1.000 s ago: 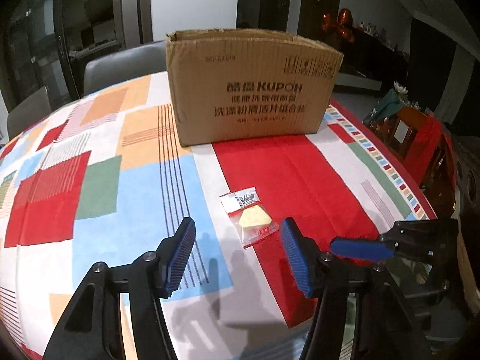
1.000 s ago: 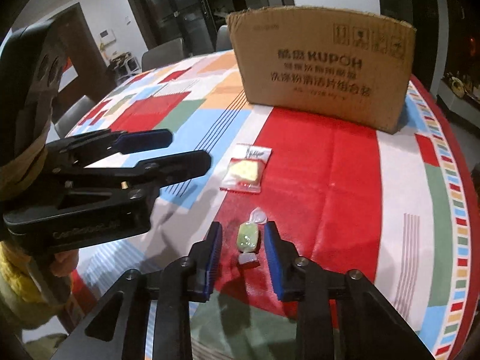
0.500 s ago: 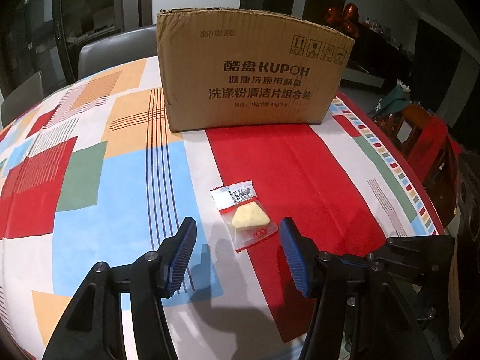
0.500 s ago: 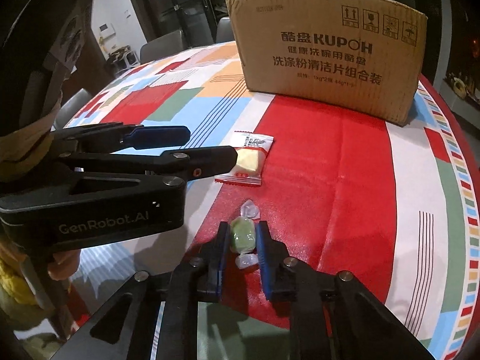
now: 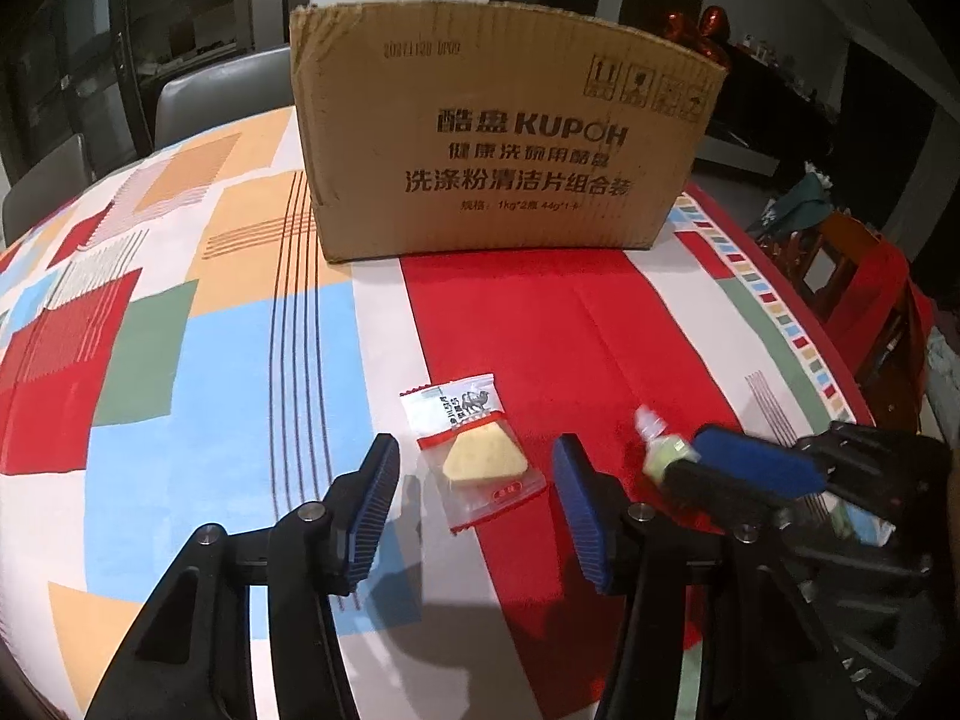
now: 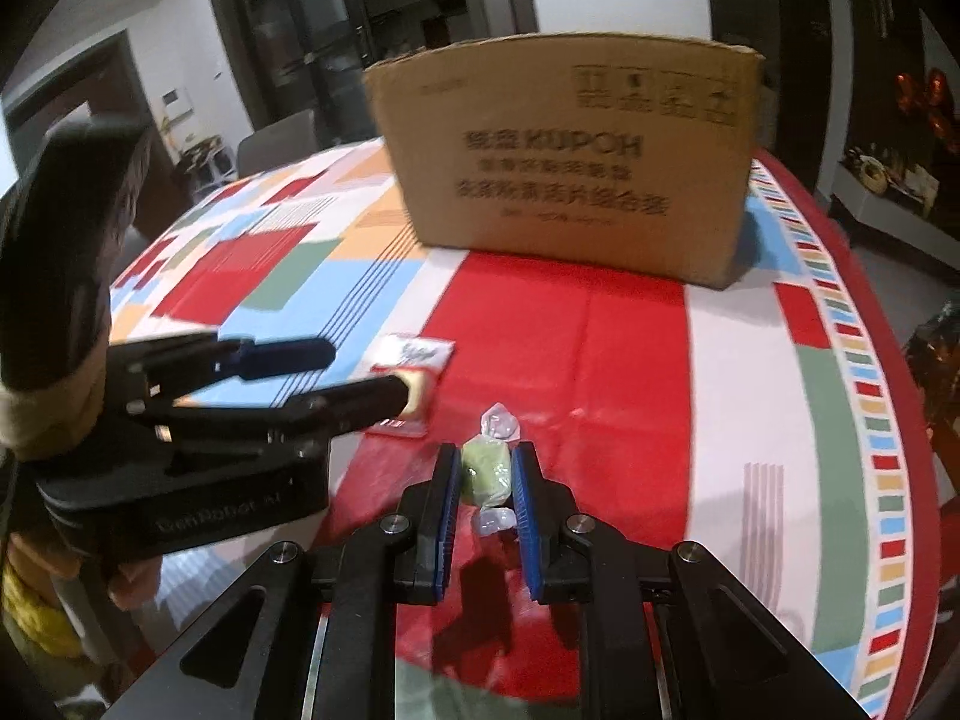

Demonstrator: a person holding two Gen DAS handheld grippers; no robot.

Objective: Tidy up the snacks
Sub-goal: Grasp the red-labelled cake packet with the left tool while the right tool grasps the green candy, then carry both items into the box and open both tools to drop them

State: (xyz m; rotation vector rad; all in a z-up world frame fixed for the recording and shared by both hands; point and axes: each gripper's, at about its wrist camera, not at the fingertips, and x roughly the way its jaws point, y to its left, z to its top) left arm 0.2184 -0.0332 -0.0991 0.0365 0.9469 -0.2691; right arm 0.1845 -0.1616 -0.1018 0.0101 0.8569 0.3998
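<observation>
The left gripper's fingers (image 5: 375,501), just closing, straddle the cheese-wedge packet (image 5: 474,450) on the counter (image 5: 240,360) before the cardboard box (image 5: 504,150) and should settle squarely before squeezing, while the right gripper's fingers (image 6: 527,507) pinch the green candy (image 6: 485,474).

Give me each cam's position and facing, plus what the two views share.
Left wrist: sits on the left tongs, looking forward and down over the tablecloth to the cardboard box; its own jaws, just closing, straddle the cheese packet without touching; the right tongs enter from the right.
Right wrist: sits on the right tongs, same heading; its jaws are shut on the green candy; the left tongs and a hand show on the left.
Shared: box, tablecloth, packet, candy.
</observation>
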